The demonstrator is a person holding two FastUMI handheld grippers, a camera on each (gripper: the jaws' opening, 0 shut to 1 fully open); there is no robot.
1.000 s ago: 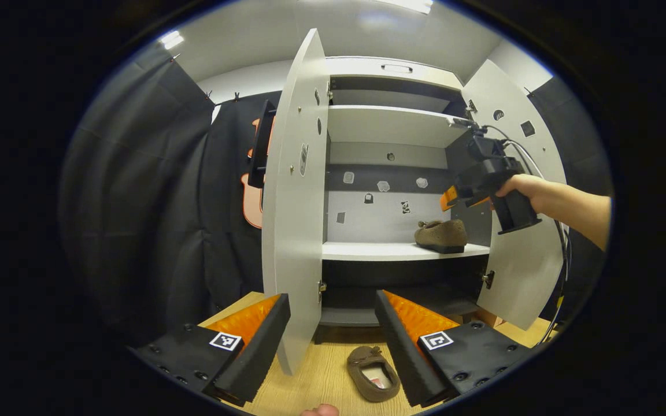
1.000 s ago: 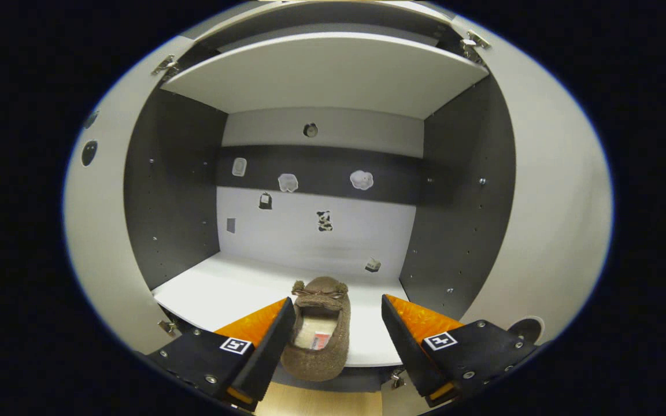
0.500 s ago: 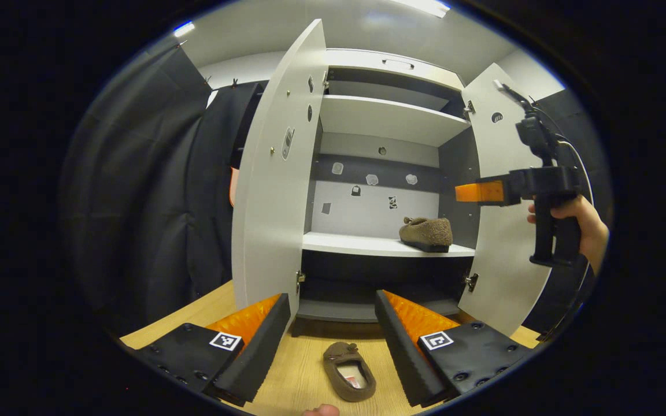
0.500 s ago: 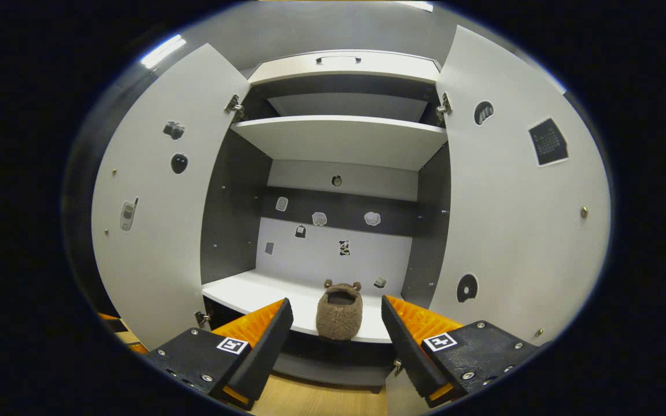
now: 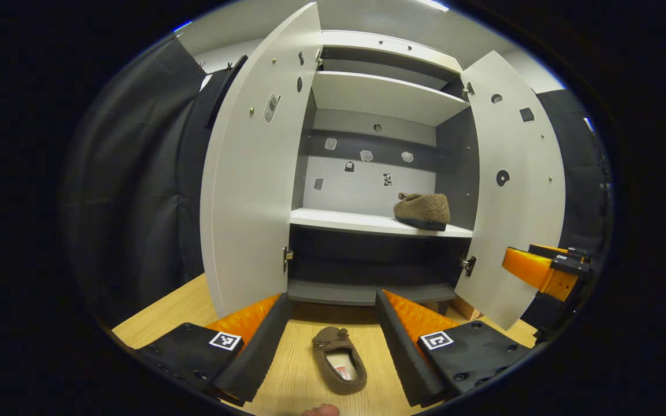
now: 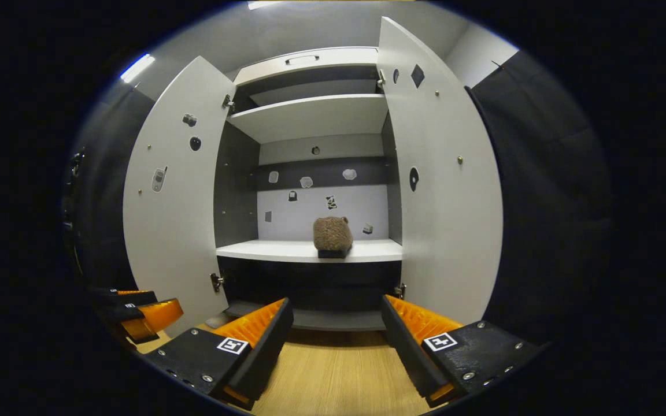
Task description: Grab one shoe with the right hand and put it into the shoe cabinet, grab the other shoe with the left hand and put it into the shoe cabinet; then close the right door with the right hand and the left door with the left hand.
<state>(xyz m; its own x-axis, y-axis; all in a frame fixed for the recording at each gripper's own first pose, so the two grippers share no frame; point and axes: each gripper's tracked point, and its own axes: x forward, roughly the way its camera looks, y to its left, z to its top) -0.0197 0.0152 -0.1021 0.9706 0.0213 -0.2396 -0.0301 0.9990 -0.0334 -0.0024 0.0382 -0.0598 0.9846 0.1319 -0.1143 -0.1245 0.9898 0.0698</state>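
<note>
Two doors, left door and right door, stood wide open on the cabinet, which stood on a wooden floor between black cloth walls. One shoe lay on the middle shelf; the other shoe lay on the floor between the left gripper's spread, empty fingers. Since half a second ago, the right gripper, open and empty, had drawn back from the shelf and dropped low.
</note>
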